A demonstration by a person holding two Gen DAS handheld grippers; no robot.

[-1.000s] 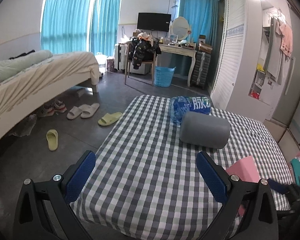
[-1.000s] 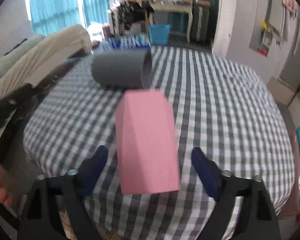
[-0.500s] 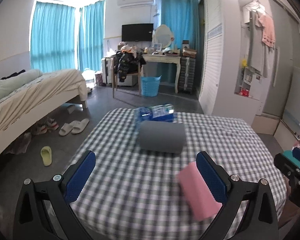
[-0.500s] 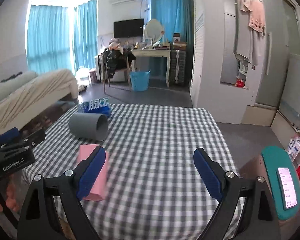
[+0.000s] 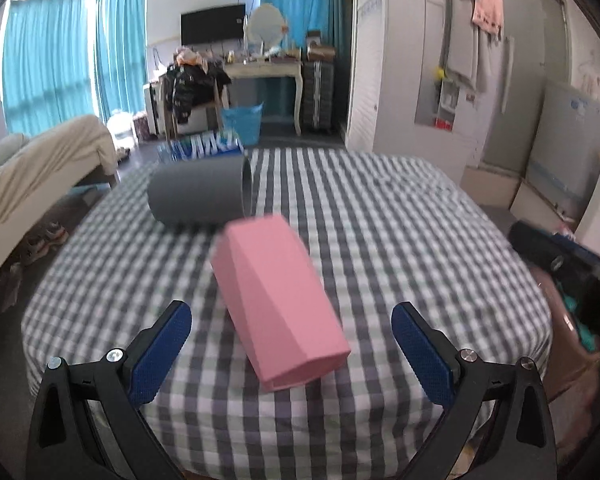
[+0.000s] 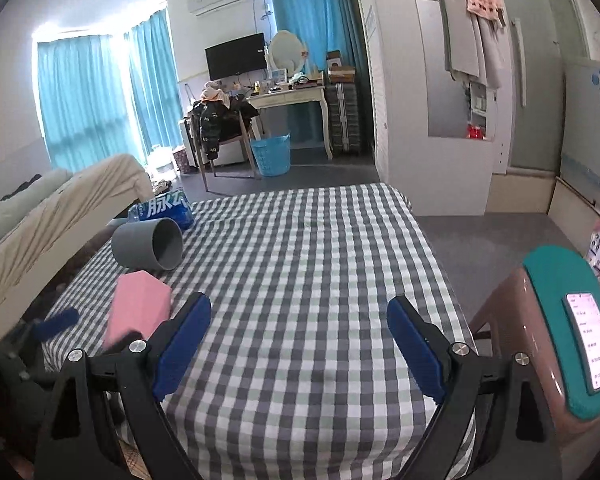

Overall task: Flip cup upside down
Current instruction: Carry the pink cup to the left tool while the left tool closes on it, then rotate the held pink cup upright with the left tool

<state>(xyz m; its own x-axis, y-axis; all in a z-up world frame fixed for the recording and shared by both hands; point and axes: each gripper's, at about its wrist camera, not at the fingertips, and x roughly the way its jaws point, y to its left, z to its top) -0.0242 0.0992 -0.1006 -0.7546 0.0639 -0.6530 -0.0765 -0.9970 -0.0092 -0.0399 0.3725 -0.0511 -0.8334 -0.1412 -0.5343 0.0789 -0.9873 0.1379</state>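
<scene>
A pink faceted cup point(image 5: 280, 300) lies on its side on the checked tablecloth point(image 5: 400, 232), open end toward me. My left gripper point(image 5: 292, 352) is open, its blue pads either side of the cup's near end, not touching. A grey cup point(image 5: 200, 196) lies on its side just behind it. In the right wrist view the pink cup point(image 6: 138, 312) and grey cup point(image 6: 148, 244) lie at the left. My right gripper point(image 6: 300, 348) is open and empty over the table's near middle.
A pack of water bottles point(image 6: 162, 210) lies behind the grey cup at the table's far left corner. A stool with a teal top and a phone point(image 6: 572, 340) stands at the right. A bed point(image 5: 40, 176) is at the left.
My left gripper has swung right and moved in, so the pink cup now lies between its pads. My right gripper has pulled back from the pink cup and shifted right.
</scene>
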